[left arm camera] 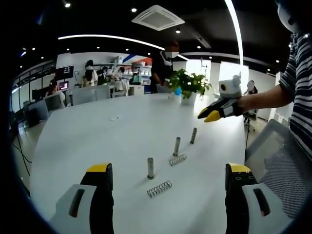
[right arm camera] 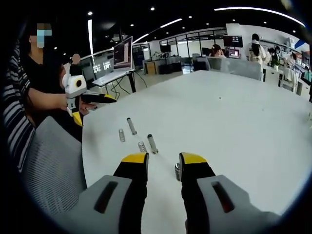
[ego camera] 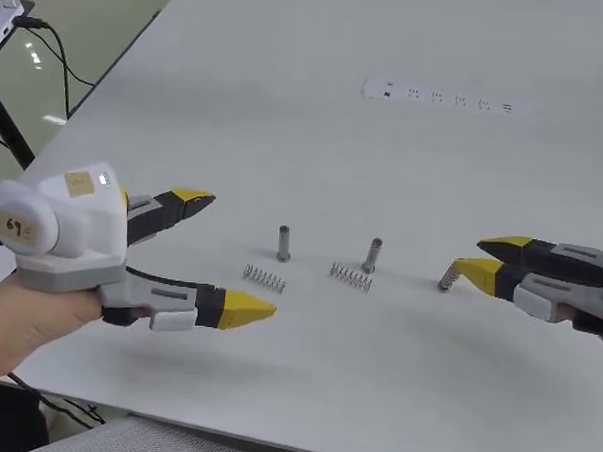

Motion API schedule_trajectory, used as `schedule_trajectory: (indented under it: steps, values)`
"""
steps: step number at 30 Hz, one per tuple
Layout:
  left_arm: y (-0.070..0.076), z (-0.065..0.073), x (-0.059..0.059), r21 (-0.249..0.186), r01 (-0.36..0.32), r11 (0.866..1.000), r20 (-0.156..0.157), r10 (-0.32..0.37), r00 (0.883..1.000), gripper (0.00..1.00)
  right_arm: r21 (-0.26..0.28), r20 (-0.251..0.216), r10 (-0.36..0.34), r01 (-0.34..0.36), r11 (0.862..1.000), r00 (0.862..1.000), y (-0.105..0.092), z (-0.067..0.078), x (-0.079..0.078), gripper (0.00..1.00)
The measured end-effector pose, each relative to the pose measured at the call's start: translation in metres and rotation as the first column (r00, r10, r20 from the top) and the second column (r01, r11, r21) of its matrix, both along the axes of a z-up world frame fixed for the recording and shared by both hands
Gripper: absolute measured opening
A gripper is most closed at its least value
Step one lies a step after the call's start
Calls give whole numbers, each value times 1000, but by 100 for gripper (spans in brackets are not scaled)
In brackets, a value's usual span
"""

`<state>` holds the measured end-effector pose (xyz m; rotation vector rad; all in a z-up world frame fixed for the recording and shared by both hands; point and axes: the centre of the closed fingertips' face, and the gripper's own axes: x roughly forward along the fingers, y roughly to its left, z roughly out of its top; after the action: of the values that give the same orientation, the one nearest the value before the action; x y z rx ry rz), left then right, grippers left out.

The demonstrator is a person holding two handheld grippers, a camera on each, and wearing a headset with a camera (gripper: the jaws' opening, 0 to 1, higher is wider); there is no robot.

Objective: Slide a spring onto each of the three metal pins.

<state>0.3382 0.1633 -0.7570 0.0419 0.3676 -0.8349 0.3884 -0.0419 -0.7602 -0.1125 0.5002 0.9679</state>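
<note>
Two loose springs lie on their sides on the white counter [ego camera: 404,160]. The left spring [ego camera: 264,277] is just in front of the left pin [ego camera: 284,242], and the middle spring [ego camera: 350,277] is just in front of the middle pin [ego camera: 372,254]. Both pins stand upright and bare. The third pin [ego camera: 447,279], off to the right, looks coiled, so I'd judge it already wears its spring.

The springs look like light, thin wire, apt to roll or skid on the smooth top and to squash under a hard pinch. They are best taken gently across the coils near one end, leaving the other end free for the pin. The pins seem to stand loose and could tip.

The left tongs [ego camera: 238,253] are spread wide, held low and level by the hand, pointing toward the left spring. The right tongs [ego camera: 470,255] show a narrow gap with their tips just at the third pin, and they pinch nothing that I can make out.
</note>
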Motion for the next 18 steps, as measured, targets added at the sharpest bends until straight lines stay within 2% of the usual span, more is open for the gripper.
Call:
schedule_trajectory:
  steps: [2,10,14,17,18]
  values:
    - [0,0,-1,-1,0,1000,-1,0,1000,95,20,-4,-5,5,1000,1000,1,3,-3,27]
    - [3,-1,-1,-2,-7,1000,-1,7,1000,95,39,-18,23,-23,999,1000,14,7,-18,25]
    - [3,-1,-2,0,-5,1000,-2,5,1000,95,8,-18,67,-67,998,998,25,3,-24,25]
    - [3,-1,-3,3,-5,1000,-4,5,1000,95,6,-25,80,-80,997,996,32,3,-26,25]
    - [3,-1,-4,4,-6,1000,-4,6,1000,95,-15,-26,88,-88,996,996,33,0,-26,25]
